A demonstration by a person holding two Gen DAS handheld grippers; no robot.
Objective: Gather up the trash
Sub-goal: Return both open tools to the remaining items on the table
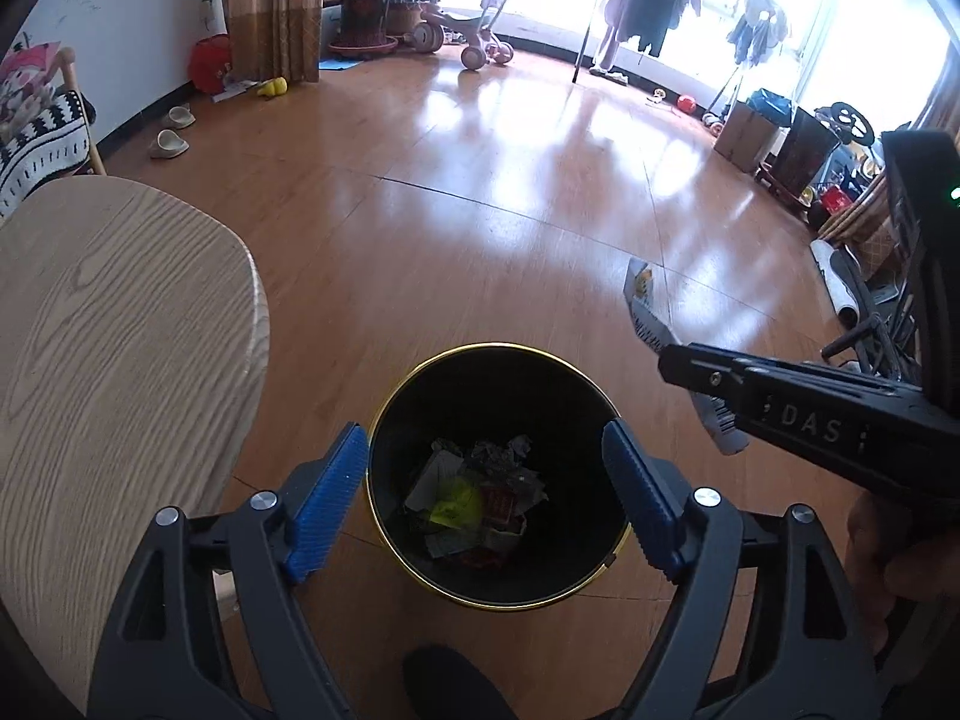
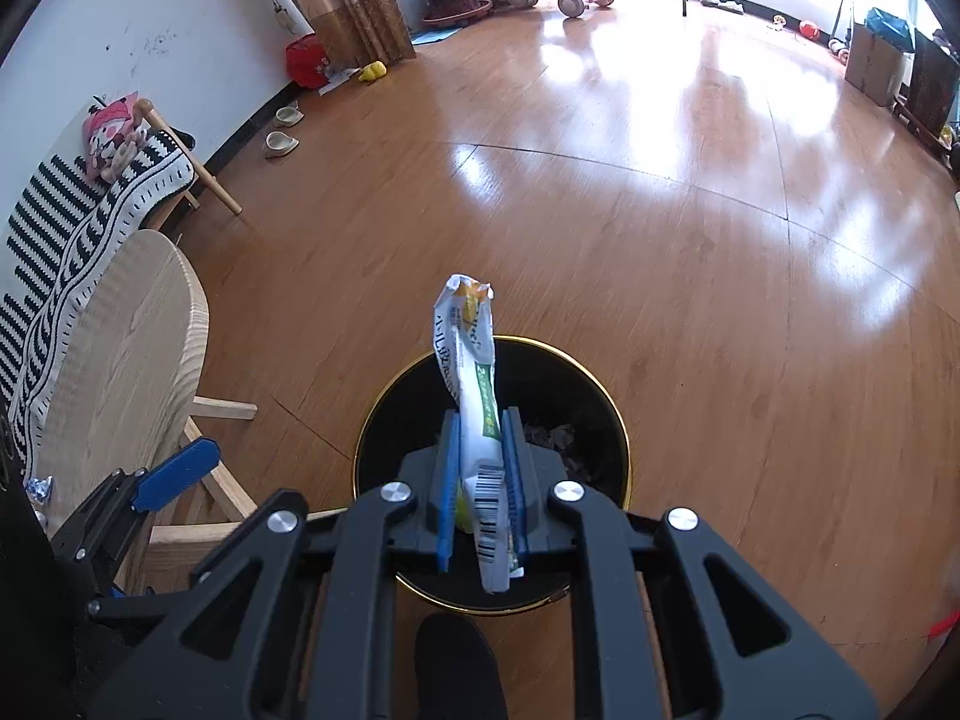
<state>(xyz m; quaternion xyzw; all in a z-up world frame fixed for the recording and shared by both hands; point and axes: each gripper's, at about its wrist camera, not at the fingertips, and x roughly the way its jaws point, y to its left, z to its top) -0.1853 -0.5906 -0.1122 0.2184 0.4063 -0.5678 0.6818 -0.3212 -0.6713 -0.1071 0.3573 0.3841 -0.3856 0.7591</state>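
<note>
The left tool [image 1: 486,492] stands wide with nothing between its blue ribbed pads, directly above the round black bin with a gold rim [image 1: 384,408], where crumpled paper and wrapper scraps [image 1: 474,498] lie at the bottom. The right tool [image 2: 483,492] is nearly closed, clamping a long white plastic wrapper with green print and a barcode [image 2: 474,372] over the same bin. Left of both tools stands a pale wooden round surface [image 1: 108,324]; beyond them stretches glossy wooden floor [image 1: 480,168].
</note>
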